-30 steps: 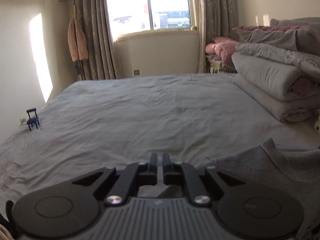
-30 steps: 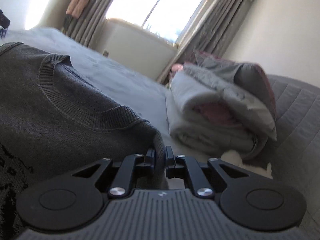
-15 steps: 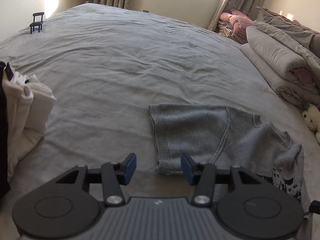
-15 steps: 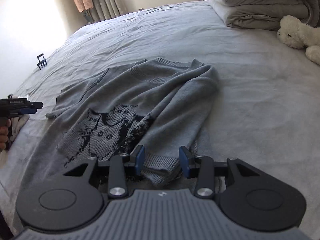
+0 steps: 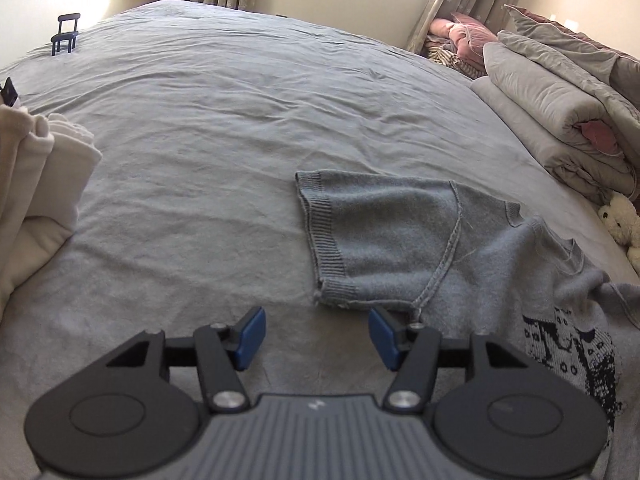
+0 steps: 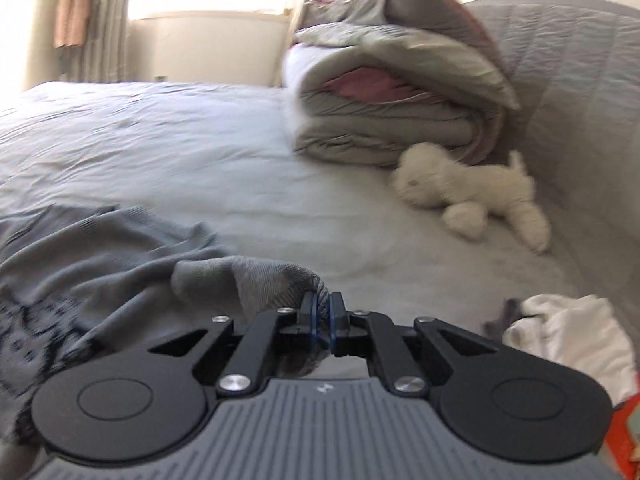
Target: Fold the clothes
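A grey knitted sweater [image 5: 404, 236] with a dark pattern lies crumpled on the grey bed sheet [image 5: 224, 128]. One sleeve with a ribbed cuff [image 5: 324, 236] points left. My left gripper [image 5: 316, 334] hovers just short of the sleeve's near edge; its jaws are opening and nothing is between the blue pads [image 5: 250, 338]. In the right wrist view the sweater [image 6: 100, 260] spreads to the left, and my right gripper [image 6: 323, 314] is shut on a bunched ribbed edge [image 6: 280, 280] of it, lifted a little off the sheet.
Folded grey quilts [image 5: 560, 112] are stacked at the bed's right side, with a white plush toy [image 6: 472, 196] beside them. Cream folded clothes [image 5: 36, 184] lie at the left, a white cloth [image 6: 572, 340] at the near right. A small dark chair-shaped object [image 5: 64, 36] stands far left.
Both grippers let go, dropped and tilted down toward the bed. The left jaws spread wider near the sleeve. The right gripper opened, then shut on the sweater's edge and swung right.
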Demonstrator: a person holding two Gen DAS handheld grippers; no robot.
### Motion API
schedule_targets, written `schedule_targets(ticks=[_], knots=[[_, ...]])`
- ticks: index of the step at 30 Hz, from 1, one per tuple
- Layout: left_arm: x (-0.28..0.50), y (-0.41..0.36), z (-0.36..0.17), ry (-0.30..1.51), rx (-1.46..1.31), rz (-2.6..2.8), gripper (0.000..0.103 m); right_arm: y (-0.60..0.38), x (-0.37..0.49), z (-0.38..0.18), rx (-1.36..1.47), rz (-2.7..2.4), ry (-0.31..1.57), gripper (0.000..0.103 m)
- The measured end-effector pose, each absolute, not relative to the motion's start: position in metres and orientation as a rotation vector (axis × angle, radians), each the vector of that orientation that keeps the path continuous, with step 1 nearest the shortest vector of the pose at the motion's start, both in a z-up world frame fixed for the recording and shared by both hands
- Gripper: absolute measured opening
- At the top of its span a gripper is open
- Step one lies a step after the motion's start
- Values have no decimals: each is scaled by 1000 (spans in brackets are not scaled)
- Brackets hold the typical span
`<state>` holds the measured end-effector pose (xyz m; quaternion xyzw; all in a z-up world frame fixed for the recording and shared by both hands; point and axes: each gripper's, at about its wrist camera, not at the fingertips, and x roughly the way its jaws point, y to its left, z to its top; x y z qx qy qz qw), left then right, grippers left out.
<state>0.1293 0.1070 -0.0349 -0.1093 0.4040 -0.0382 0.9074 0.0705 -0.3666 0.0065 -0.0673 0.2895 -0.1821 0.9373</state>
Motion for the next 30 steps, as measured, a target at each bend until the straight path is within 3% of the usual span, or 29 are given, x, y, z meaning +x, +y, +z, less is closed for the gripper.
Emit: schedule_targets(ticks=[6, 9, 11, 17, 18, 19, 20, 21, 22, 23, 24, 30], knots=[[133, 98, -39, 817, -183, -85, 69, -418, 92, -35, 62, -435, 789, 10], [132, 100, -36, 804, -208, -99, 69, -426, 83, -28, 218, -358, 792, 23], [133, 102, -35, 796, -215, -96, 69, -426, 79, -24, 229, -364, 788, 67], [147, 118, -34, 751, -321, -56, 69, -446, 71, -34, 289, -437, 841, 69], [151, 120, -35, 742, -341, -53, 69, -448, 72, -38, 310, -425, 853, 68], [155, 120, -35, 735, -358, -50, 69, -448, 73, -43, 327, -403, 865, 50], [159, 118, -38, 736, -352, -48, 67, -445, 75, -46, 330, -368, 874, 7], [162, 113, -42, 741, -329, -45, 58, -439, 77, -47, 315, -349, 873, 2], [165, 107, -46, 745, -292, -46, 45, -433, 79, -45, 285, -345, 859, 3], [166, 101, -49, 745, -236, -47, 9, -427, 79, -41, 255, -344, 837, 3], [167, 95, -51, 742, -184, -49, 2, -421, 78, -35, 225, -348, 800, 3], [156, 115, -22, 642, -163, -12, 1, -411, 45, 18, 195, -315, 528, 2]])
